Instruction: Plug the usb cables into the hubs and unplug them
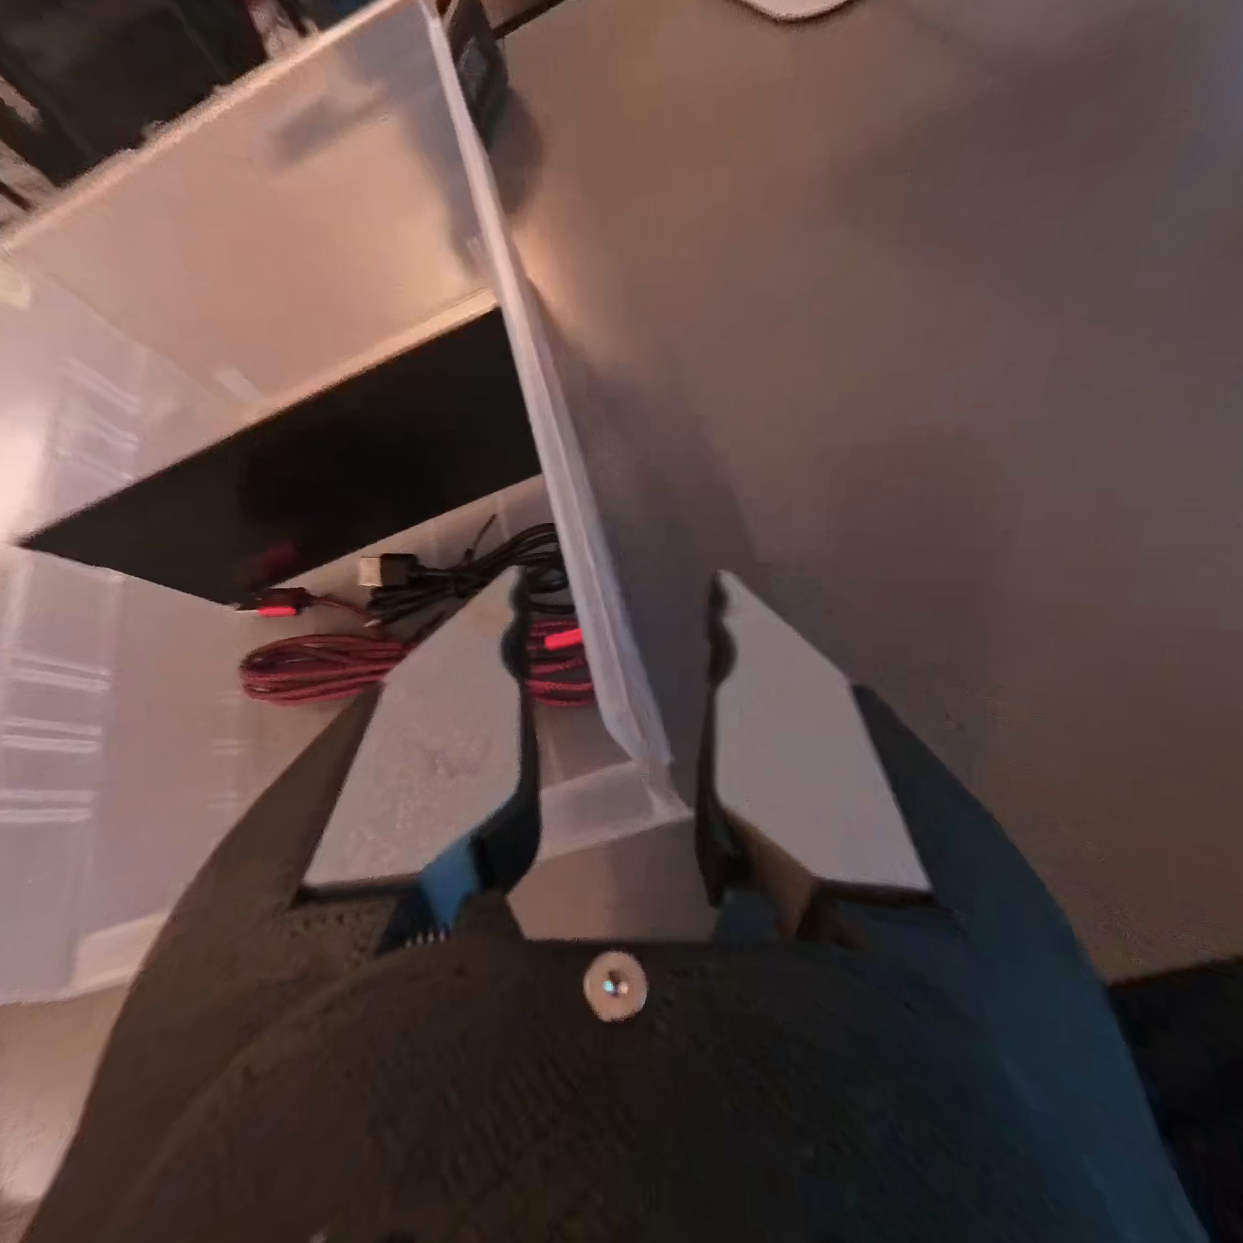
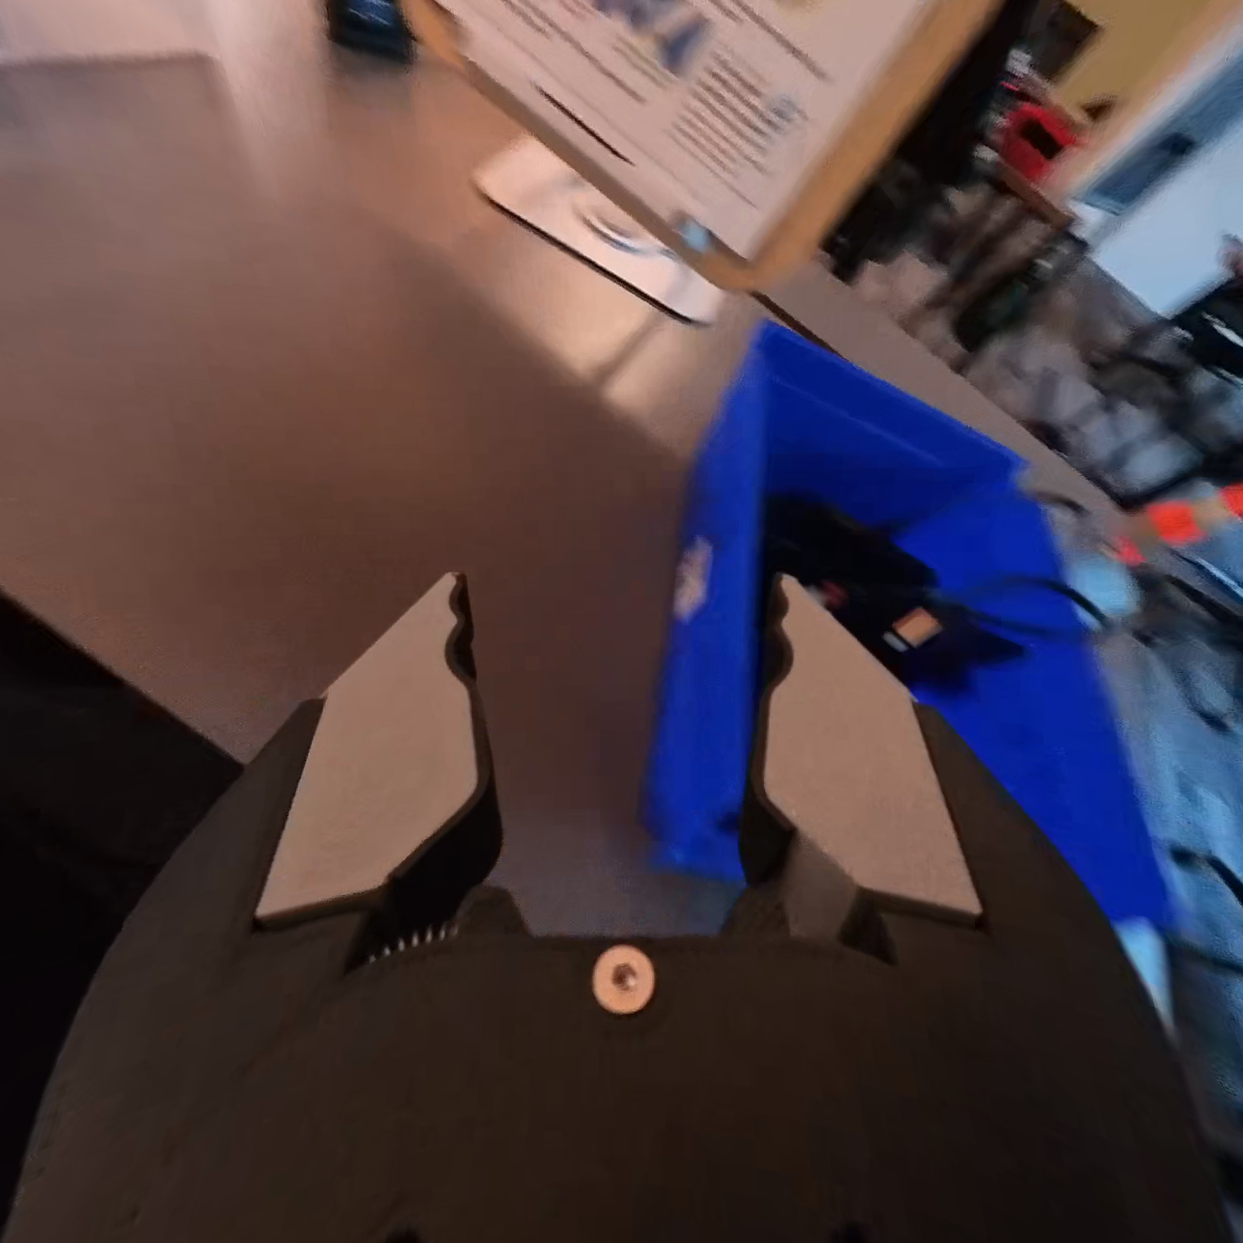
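In the left wrist view, a clear plastic bin (image 1: 592, 605) holds coiled red-and-black braided USB cables (image 1: 316, 666) and a black USB cable (image 1: 437, 578) with a silver plug. My left gripper (image 1: 615, 585) is open and empty, straddling the bin's near right wall just above its rim. In the right wrist view, a blue bin (image 2: 841, 430) holds dark hub-like devices (image 2: 868, 572) and cabling, blurred. My right gripper (image 2: 622, 585) is open and empty above the grey table, its right finger over the blue bin's near left wall.
A grey table (image 2: 269, 336) carries both bins. A monitor on a white stand base (image 2: 572, 208) sits at the back. A black device (image 1: 481, 60) lies beyond the clear bin. The table's right edge runs past the blue bin; room clutter lies beyond. Left tips to right tips: about 50 cm.
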Demonstrator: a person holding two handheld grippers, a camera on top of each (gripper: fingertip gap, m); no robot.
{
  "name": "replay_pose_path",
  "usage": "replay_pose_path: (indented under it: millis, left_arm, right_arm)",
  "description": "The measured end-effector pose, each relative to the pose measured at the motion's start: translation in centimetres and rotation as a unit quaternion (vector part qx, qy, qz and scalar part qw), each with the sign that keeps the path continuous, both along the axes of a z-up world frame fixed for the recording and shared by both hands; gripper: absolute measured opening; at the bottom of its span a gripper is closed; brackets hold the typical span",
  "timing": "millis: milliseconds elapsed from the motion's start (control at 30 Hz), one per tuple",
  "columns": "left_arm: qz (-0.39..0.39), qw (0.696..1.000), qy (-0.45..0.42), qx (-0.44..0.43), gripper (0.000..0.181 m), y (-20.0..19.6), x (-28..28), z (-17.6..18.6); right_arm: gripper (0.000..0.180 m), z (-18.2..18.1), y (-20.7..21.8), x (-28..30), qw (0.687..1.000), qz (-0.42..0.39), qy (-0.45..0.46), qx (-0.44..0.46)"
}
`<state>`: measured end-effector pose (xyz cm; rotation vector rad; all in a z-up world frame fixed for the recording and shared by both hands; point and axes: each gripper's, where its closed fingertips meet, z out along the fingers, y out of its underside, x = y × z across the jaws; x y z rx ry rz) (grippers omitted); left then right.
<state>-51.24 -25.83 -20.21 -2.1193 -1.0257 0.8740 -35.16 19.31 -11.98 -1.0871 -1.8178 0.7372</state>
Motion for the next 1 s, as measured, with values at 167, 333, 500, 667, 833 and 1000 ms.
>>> replay_pose_path:
  millis: [167, 333, 500, 667, 833, 1000]
  left_arm:
    - [0.008, 0.999, 0.013, -0.036, 0.007, -1.8, -0.4, 0.3]
    - [-0.019, 1.000, -0.002, -0.002, 0.005, -2.9, 0.3, 1.3]
    - [-0.021, 0.999, 0.013, 0.025, 0.005, -3.4, 1.1, 4.6]
    - [-0.022, 0.995, 0.072, 0.059, 0.005, -3.0, 1.5, 9.4]
    - [-0.023, 0.991, 0.110, 0.076, 0.005, -2.9, 2.7, 12.3]
    - [-0.024, 0.989, 0.131, 0.071, 0.005, -3.3, 4.1, 14.0]
  right_arm:
    - [0.094, -3.3, 7.3, 0.8, 0.996, -0.088, -0.022, -0.001]
    - [0.015, -6.9, 5.0, -2.3, 0.997, -0.045, -0.065, -0.004]
    - [0.020, -7.3, -1.5, -4.6, 0.992, -0.028, -0.106, -0.059]
    - [0.037, -7.5, -11.4, -7.7, 0.990, 0.003, -0.126, -0.063]
    - [0.046, -7.4, -25.3, -10.4, 0.987, 0.074, -0.110, -0.095]
    - [0.060, -6.1, -41.3, -11.0, 0.970, 0.177, -0.109, -0.123]
